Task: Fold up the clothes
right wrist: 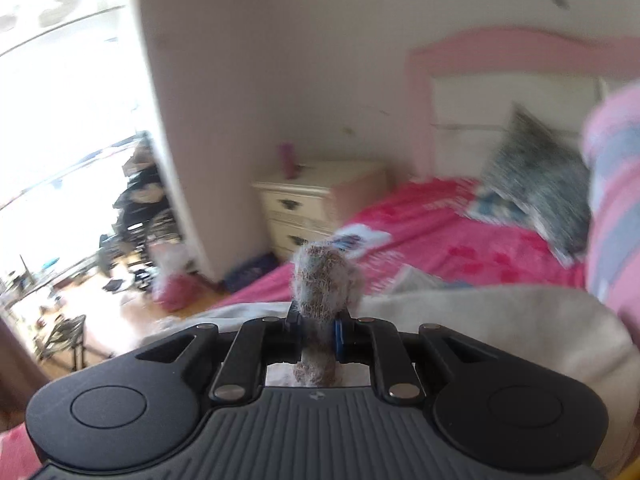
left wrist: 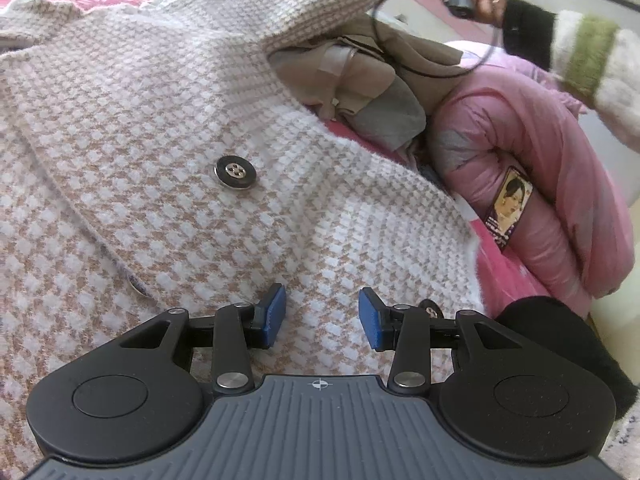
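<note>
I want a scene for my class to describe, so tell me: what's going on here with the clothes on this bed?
A person is folding a checked knit coat on a pink bed, holding a gripper in each hand. The right gripper is shut on a fuzzy bunch of the coat's fabric, lifted clear of the bed. The left gripper rests open over the coat's front, near a black button, gripping nothing. A pink padded jacket lies beside the coat. The fold is not finished.

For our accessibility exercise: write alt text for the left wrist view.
An open left gripper hovers over a beige-and-white houndstooth coat with a dark button. A pink puffer jacket lies to its right on a pink bedspread.
</note>
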Demonstrator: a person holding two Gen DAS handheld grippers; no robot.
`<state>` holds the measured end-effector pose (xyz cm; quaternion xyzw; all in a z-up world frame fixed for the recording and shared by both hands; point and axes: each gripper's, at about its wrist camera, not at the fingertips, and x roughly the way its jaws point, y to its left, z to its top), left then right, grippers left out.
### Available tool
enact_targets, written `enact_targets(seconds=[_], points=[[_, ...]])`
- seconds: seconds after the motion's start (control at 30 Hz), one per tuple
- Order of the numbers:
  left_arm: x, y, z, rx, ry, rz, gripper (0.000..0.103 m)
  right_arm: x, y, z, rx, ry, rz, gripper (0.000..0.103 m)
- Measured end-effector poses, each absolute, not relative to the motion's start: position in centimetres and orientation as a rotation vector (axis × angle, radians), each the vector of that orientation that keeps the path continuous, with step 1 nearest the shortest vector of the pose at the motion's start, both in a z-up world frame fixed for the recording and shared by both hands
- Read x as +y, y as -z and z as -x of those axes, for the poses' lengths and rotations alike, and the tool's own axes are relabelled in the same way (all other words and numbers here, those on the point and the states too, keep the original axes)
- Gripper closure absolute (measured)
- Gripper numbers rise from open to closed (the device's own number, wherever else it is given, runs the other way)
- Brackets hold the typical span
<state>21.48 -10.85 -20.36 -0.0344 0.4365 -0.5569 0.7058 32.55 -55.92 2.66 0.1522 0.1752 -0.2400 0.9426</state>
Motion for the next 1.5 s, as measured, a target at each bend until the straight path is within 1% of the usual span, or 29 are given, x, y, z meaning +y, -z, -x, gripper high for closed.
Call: enact_targets(seconds=[0.3, 0.5, 0.63, 0.83, 1.0, 1.07, 1.17, 1.23, 1.33, 1.4, 1.47, 1.5], points=[[-9.6, 19.1, -22.4, 0.942, 1.134, 0.135, 0.062, -45.2, -8.7, -31.1, 0.351, 0.206, -0.150, 0.087], [-7.6, 18.1, -23.6, 0.911, 1.017, 0.213, 0.061, -37.0, -8.9, -29.4, 0.397, 0.015, -0.022, 0.087], [-5.7, 17.9, -25.5, 0.917, 0.891, 0.302, 0.061, -31.6, -7.0, -27.7, 0.431, -0.088, 0.003, 0.087], [-2.9, 18.0, -27.3, 0.922, 0.749, 0.404, 0.059, -25.0, -1.3, -24.9, 0.520, -0.231, 0.052, 0.087], [-1.6, 18.1, -28.2, 0.929, 0.657, 0.464, 0.059, -19.9, 4.7, -22.7, 0.645, -0.327, 0.245, 0.087], [-0.6, 18.5, -28.8, 0.951, 0.640, 0.522, 0.059, -18.1, 6.6, -21.2, 0.662, -0.384, 0.355, 0.087], [0.3, 19.0, -29.3, 0.968, 0.629, 0.593, 0.059, -16.4, 8.1, -18.9, 0.662, -0.432, 0.491, 0.087], [0.4, 18.9, -29.3, 0.967, 0.629, 0.593, 0.059, -15.8, 9.2, -17.4, 0.668, -0.455, 0.580, 0.087], [0.0, 18.8, -29.1, 0.972, 0.640, 0.571, 0.059, -15.3, 11.6, -15.3, 0.728, -0.481, 0.654, 0.083], [-0.4, 19.0, -29.2, 0.981, 0.655, 0.553, 0.059, -15.0, 13.0, -14.3, 0.781, -0.485, 0.645, 0.073], [-0.9, 18.8, -29.0, 0.981, 0.669, 0.525, 0.059, -15.2, 13.7, -13.4, 0.823, -0.483, 0.595, 0.066], [-1.0, 18.8, -29.0, 0.979, 0.676, 0.517, 0.058, -15.5, 13.9, -13.0, 0.844, -0.484, 0.555, 0.065]])
